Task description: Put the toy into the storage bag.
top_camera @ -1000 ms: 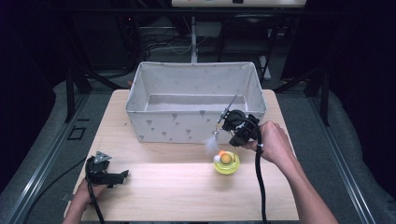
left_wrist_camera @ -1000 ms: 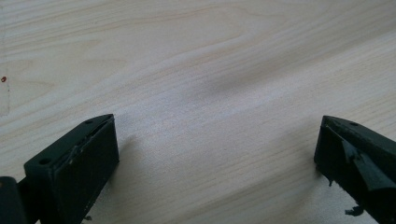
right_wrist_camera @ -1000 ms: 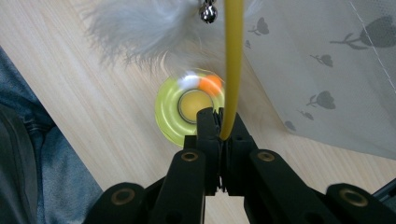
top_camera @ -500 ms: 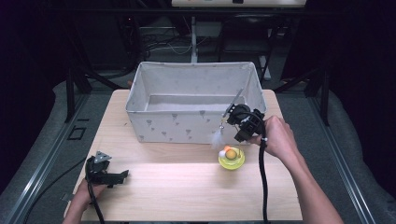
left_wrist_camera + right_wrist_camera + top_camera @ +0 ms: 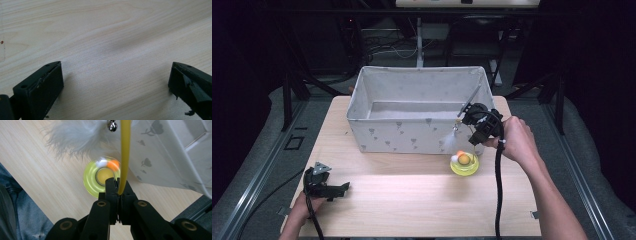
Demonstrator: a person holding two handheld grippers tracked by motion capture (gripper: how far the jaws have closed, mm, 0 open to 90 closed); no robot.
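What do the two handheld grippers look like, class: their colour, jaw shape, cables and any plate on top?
Both are black. The left gripper carries a grey three-cornered plate on top and has blocky, chipped jaw pads. The right gripper has linked arms with brass-coloured pivot pins. A black cable trails from it.

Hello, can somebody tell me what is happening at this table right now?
A person works at a wooden table with a gripper in each hand. The right gripper is shut on the thin yellow stick of a cat toy wand, whose white feather tuft and small bell hang above a yellow-green spinner toy on the table, beside a grey fabric bin. The left gripper rests open on the table near the front left corner, with nothing between its jaws.
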